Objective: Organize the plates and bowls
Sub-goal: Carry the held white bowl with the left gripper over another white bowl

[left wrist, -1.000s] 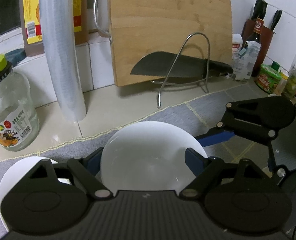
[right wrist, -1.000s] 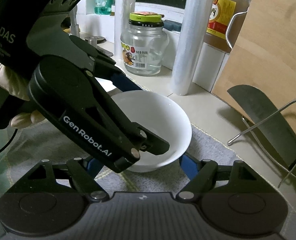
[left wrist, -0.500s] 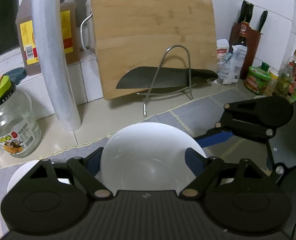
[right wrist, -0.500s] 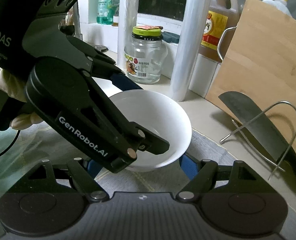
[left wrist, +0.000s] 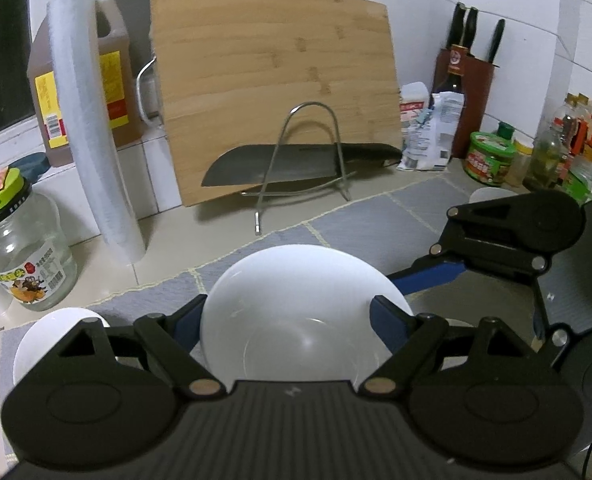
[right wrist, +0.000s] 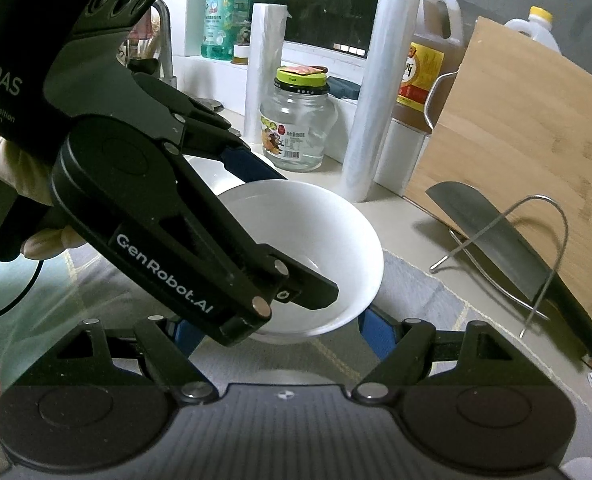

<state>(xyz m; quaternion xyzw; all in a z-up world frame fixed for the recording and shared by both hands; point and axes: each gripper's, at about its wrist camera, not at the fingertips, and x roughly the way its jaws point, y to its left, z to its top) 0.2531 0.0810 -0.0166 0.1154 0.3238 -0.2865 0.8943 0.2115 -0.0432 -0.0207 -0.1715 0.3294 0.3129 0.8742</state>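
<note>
A white bowl [left wrist: 296, 280] hangs above the grey mat [left wrist: 355, 220], held from two sides. My left gripper [left wrist: 292, 312] is shut on it, blue pads pressed on its left and right walls. In the right wrist view the same bowl [right wrist: 315, 232] sits between the blue pads of my right gripper [right wrist: 276, 332], which is shut on its lower part. The left gripper [right wrist: 280, 232] crosses in front, in a gloved hand [right wrist: 12, 168]. The right gripper's blue finger [left wrist: 427, 276] meets the bowl's right side. Another white dish [left wrist: 52, 332] lies on the mat at lower left.
A cutting board [left wrist: 276, 88] leans at the back, with a cleaver [left wrist: 296, 162] in a wire stand [left wrist: 311, 152]. A glass jar [left wrist: 20, 252], a film roll [left wrist: 92, 128] and an oil jug [left wrist: 112, 80] stand left. A knife block [left wrist: 467, 92], jars and a small white dish [left wrist: 491, 194] sit right.
Both grippers have risen and drawn back with the bowl still between their pads. The counter items now sit lower and smaller, and more of the back wall shows.
</note>
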